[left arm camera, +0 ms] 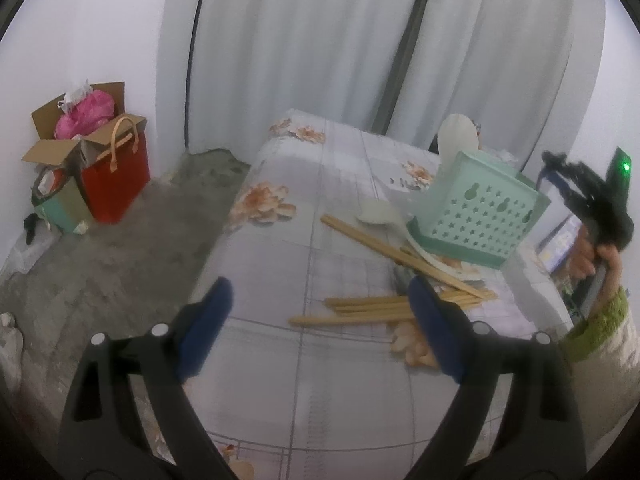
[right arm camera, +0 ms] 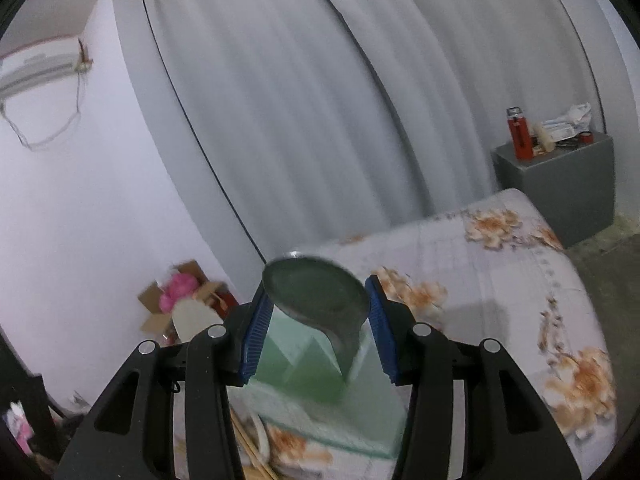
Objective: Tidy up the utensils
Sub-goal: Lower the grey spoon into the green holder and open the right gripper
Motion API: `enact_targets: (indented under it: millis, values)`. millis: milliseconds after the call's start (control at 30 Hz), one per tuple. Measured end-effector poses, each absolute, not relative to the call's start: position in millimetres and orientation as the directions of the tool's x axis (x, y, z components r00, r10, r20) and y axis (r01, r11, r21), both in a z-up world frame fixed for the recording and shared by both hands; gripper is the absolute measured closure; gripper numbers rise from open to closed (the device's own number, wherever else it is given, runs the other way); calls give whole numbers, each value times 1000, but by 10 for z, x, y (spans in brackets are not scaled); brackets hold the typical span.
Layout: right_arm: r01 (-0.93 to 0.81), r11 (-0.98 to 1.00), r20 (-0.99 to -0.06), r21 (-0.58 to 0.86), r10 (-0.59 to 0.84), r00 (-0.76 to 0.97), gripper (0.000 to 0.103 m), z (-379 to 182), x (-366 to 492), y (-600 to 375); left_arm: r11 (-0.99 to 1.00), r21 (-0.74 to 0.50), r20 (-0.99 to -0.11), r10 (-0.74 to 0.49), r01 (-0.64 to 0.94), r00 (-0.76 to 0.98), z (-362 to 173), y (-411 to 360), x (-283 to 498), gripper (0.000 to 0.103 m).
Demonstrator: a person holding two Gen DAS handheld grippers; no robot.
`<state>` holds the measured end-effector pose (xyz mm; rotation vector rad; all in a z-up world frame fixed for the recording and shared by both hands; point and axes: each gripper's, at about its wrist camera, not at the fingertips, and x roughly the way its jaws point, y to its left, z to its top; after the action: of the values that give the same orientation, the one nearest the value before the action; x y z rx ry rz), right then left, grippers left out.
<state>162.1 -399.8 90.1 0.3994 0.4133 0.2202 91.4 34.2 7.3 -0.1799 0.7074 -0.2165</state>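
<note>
Utensils lie loose on the flowered cloth (left arm camera: 304, 208), and the step in hand looks like gathering them into the green holder (left arm camera: 480, 216).

Nearest, the left gripper (left arm camera: 320, 296) hangs released and empty, jaws spread wide. The near bundle of wooden chopsticks (left arm camera: 360, 310) lies just beyond, its far ends passing behind the right-hand finger. To do this well, the left tongs should probably come down square across the bundle near its middle, so the sticks are clamped together instead of fanning out. They should then be lifted level and tipped end-first into the holder's mouth.

The right gripper (right arm camera: 316, 300) is clenched on the holder and keeps it tilted, one base edge raised off the cloth. It would help to steady that tilt and turn the opening toward the left tongs.

Counted, the near bundle shows about four chopsticks, and a crossing pair (left arm camera: 400, 252) runs diagonally toward the holder; blur forbids an exact total. Past them lies one white spoon (left arm camera: 376, 214), its handle curving under the holder. There is one holder, with one round-headed white piece (left arm camera: 458, 136) standing in it; whether that is a paddle or a spoon cannot be told.
</note>
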Motion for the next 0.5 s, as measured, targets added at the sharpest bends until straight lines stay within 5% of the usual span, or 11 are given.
enact_targets:
  millis: [500]
  values:
    - [-39, 950, -371, 311, 160, 915, 33, 1088, 611, -3813, 966, -235, -639, -237, 108, 732, 25, 272, 862, 17]
